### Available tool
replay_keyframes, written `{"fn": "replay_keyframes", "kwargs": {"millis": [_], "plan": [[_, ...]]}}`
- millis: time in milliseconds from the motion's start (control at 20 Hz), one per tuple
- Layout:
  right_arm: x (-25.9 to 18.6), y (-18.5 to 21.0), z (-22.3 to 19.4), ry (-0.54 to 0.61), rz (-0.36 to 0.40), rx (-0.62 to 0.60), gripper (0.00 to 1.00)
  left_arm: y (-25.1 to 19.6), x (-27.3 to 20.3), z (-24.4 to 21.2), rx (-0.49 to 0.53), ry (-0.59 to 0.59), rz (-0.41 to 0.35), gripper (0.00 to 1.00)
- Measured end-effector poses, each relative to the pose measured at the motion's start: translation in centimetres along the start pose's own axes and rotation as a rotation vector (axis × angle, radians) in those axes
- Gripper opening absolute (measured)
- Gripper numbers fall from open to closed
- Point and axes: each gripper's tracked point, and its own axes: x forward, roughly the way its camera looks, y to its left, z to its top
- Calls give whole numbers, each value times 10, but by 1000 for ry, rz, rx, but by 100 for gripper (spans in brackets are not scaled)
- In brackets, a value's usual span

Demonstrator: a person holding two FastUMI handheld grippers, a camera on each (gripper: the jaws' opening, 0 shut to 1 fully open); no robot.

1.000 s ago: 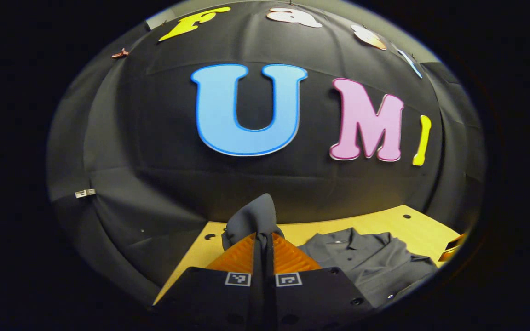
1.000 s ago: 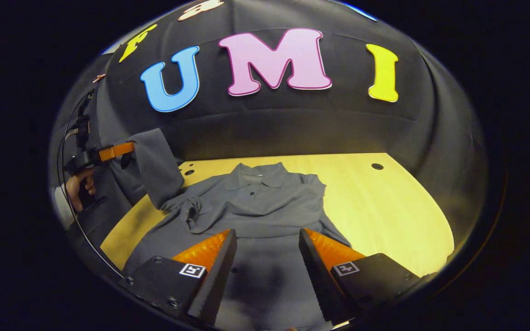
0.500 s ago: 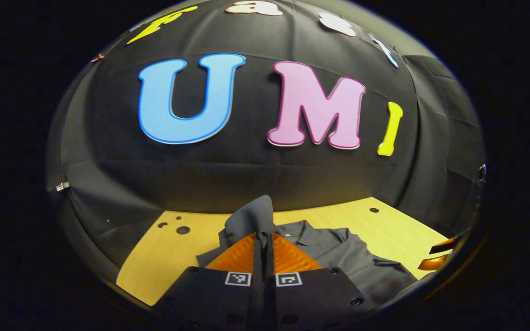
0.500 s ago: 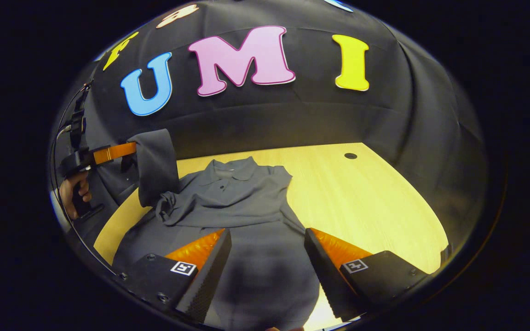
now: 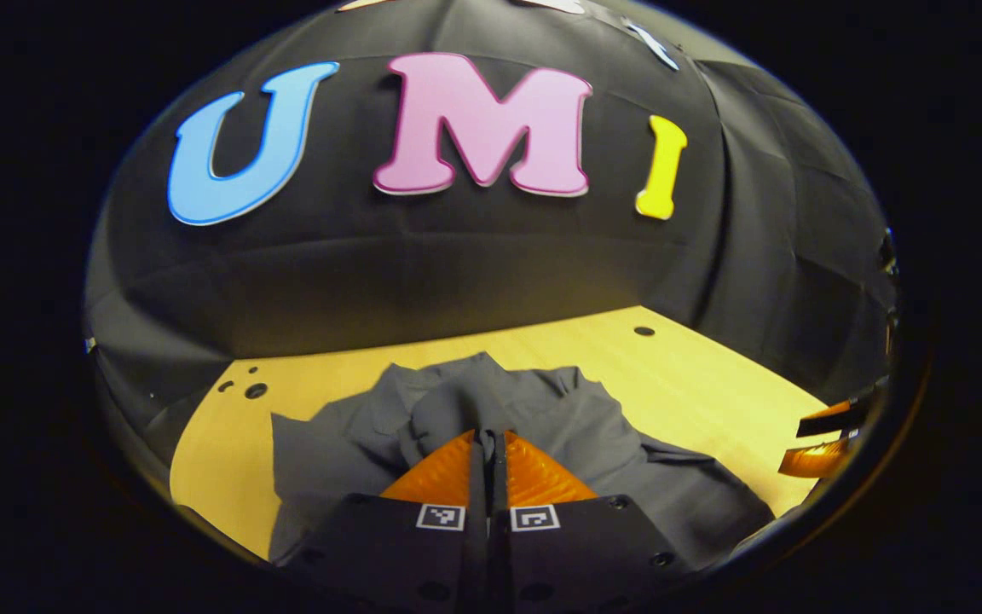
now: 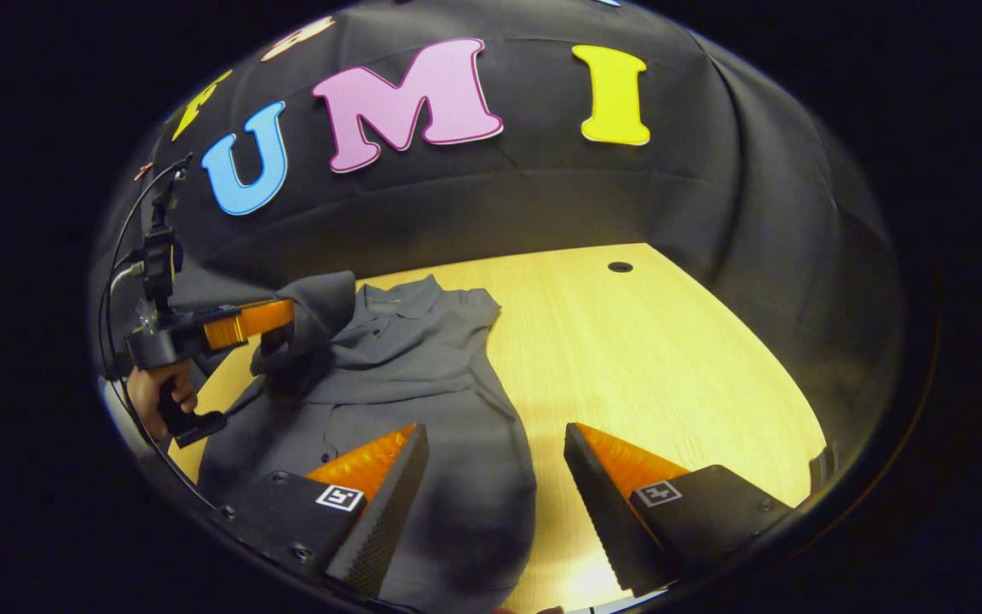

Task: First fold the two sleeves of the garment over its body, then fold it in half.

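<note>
Garment (image 6: 423, 367), grey, lying on the wooden table (image 6: 653, 358). Left gripper (image 5: 488, 439), fingers closed on a sleeve (image 5: 457, 405), apparently held just above the garment's body. Right gripper (image 6: 491, 477), fingers wide apart, holding nothing, over the garment's lower edge.

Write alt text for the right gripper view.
The left gripper, held in a hand, pinches a sleeve of a grey polo shirt above a wooden table. The right gripper hangs open near the shirt's edge.
</note>
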Motion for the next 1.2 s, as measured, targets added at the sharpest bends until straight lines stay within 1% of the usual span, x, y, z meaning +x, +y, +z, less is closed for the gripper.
{"fn": "replay_keyframes", "kwargs": {"millis": [250, 500, 600, 650, 700, 750, 800, 950, 1000, 1150, 1200], "plan": [[4, -15, -5, 24, 7, -7, 99, -28, 19, -36, 38, 54, 1, 5], [6, -19, -7, 34, 21, -6, 99, -46, 27, -70, 55, 114, -13, 6], [6, -19, -6, 30, 28, -12, 99, -52, 27, -79, 40, 136, -31, 9], [6, -19, -7, 31, 30, -11, 99, -56, 26, -81, 29, 142, -40, 13], [6, -19, -7, 32, 31, -10, 99, -59, 25, -82, 21, 145, -51, 16], [6, -18, -7, 33, 31, -8, 99, -63, 23, -83, 16, 144, -62, 21], [6, -17, -7, 33, 34, -7, 99, -67, 21, -84, 14, 145, -75, 24], [2, -12, -6, 27, 51, -19, 99, -83, 16, -80, 2, 120, -121, 52], [1, -11, -6, 26, 53, -27, 99, -86, 12, -76, 6, 104, -132, 63], [-4, -5, -8, 25, 52, -35, 99, -88, 2, -76, 28, 94, -132, 99], [-5, -4, -8, 26, 48, -36, 99, -89, -2, -75, 26, 92, -135, 98]]}}
